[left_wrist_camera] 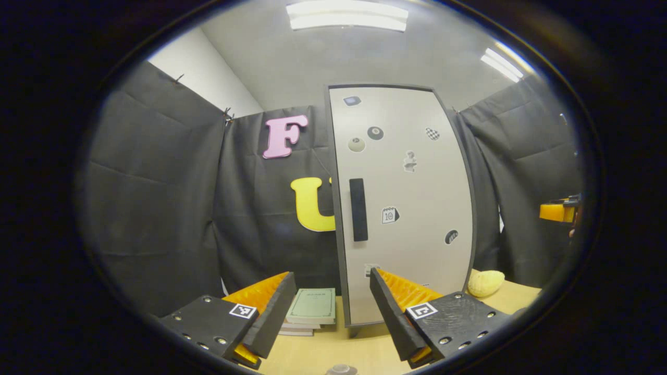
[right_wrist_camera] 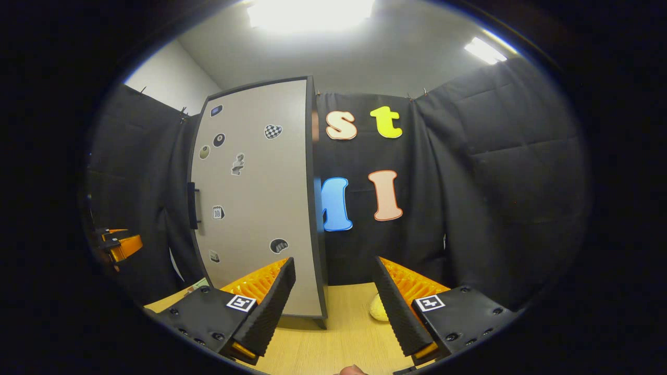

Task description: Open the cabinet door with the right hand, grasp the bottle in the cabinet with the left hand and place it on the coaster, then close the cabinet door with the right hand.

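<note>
Cabinet door is shut, so the bottle sits hidden behind it, if it is inside as the task says. Nearest in the left gripper view, the left claw is spread wide and empty, held back low over the bench, probably waiting its turn. The right claw is likewise wide and holds nothing, well short of the cabinet. Beyond lie some books and a pale yellow lump beside the cabinet's foot. The dark handle runs upright near the door's left edge, ready for the right claw's pull
</note>
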A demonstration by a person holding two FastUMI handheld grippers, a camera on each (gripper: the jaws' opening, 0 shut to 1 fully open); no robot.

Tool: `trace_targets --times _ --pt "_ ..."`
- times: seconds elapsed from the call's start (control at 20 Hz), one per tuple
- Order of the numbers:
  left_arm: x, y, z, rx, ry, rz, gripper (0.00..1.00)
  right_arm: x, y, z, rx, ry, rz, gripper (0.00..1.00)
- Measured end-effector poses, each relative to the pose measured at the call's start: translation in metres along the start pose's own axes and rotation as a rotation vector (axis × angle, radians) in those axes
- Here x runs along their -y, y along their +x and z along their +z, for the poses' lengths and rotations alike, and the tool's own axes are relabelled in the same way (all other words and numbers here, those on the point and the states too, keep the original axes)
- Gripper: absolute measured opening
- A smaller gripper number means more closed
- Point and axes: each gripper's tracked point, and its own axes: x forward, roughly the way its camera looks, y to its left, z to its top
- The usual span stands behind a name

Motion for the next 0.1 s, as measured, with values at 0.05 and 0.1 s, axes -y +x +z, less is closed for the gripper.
trace_targets --times 0.05,0.1 --pt "-0.0015 -0.0007 0.0000 -0.001 -0.002 0.002 0.87 -0.0009 0.0002 -0.0006 -0.002 -0.005 0.002 0.95" --pt "-0.0024 -0.0025 -0.0011 -0.002 -0.003 0.006 0.87 -0.0018 -0.0010 0.0000 0.000 -0.007 0.004 0.95"
